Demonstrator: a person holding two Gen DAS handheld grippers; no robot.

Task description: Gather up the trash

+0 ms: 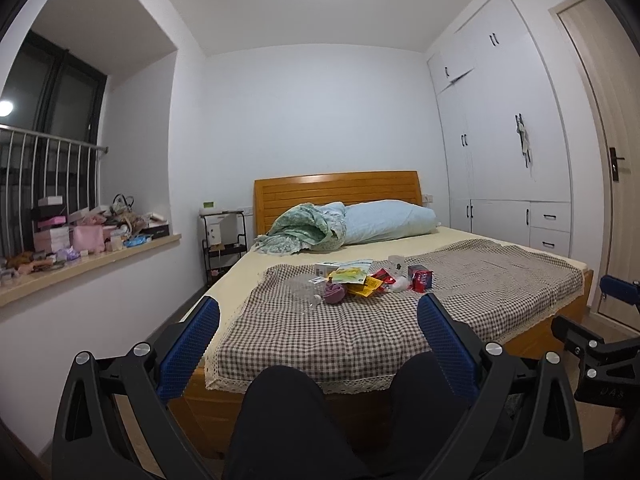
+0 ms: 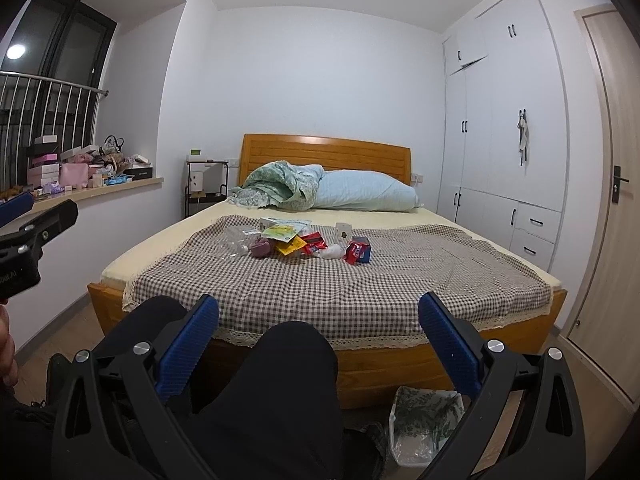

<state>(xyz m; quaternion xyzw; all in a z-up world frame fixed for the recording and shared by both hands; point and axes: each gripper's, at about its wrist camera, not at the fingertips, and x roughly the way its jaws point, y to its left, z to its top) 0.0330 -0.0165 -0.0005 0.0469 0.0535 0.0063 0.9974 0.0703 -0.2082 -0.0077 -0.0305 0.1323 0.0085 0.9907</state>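
Blue textured pads are lining both hand-held grippers, and each one is hanging low in front of a wooden bed [image 1: 280, 404] with its two fingers spread wide and nothing between them. The left gripper [image 1: 319, 312] and the right gripper [image 2: 319, 312] are both pointing toward the bed from beyond its foot, well apart from the mattress. A person's dark-clothed knees [image 2: 276, 380] are filling the lower middle of both views, sitting between the camera and the bed's foot.

A brown-and-white checked cloth [image 1: 380, 332] is covering the near half of the mattress. The trash [image 2: 304, 242] is lying in a loose cluster on the far part of that cloth, toward the middle of the bed: a crumpled clear plastic bottle [image 2: 236, 242], a purple lump [image 2: 260, 249], yellow and green wrappers [image 2: 286, 236], red packets [image 2: 314, 243], white crumpled tissue [image 2: 332, 253] and a small red-and-blue box [image 2: 359, 252].

A waste bin [image 2: 424, 424] lined with a leaf-printed bag is standing on the floor by the foot of the bed, just below the right gripper. Behind the trash, a rolled green quilt [image 1: 304, 228] and a pale blue pillow [image 1: 388, 220] are resting against the headboard.
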